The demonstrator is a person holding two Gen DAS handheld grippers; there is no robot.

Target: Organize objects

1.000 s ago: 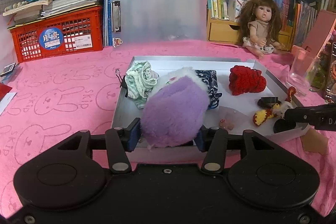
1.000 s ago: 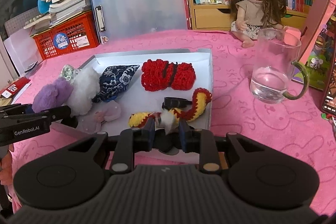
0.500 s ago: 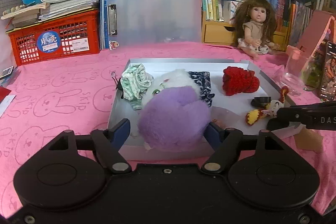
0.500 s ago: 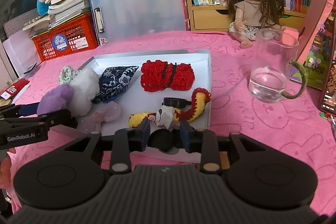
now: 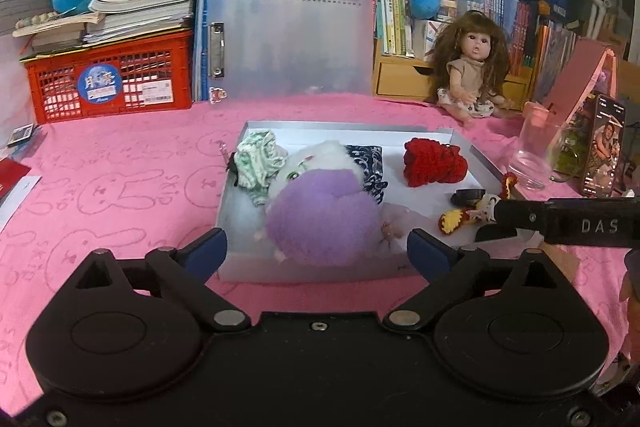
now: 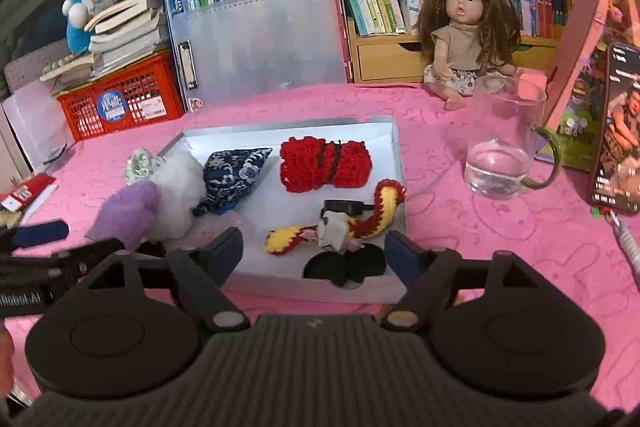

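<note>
We held the left claw wide open before the purple plush in the tray; our right claw gaped too, gripping nothing, near the crocheted snake.

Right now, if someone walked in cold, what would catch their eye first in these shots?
Probably the purple and white plush lying at the near left end of the white tray, right ahead of the open left gripper. Next, the red crochet bundle at the tray's far right, and the red and yellow knitted snake in front of the open right gripper. Behind, a long-haired doll sits against the bookshelf.
</note>
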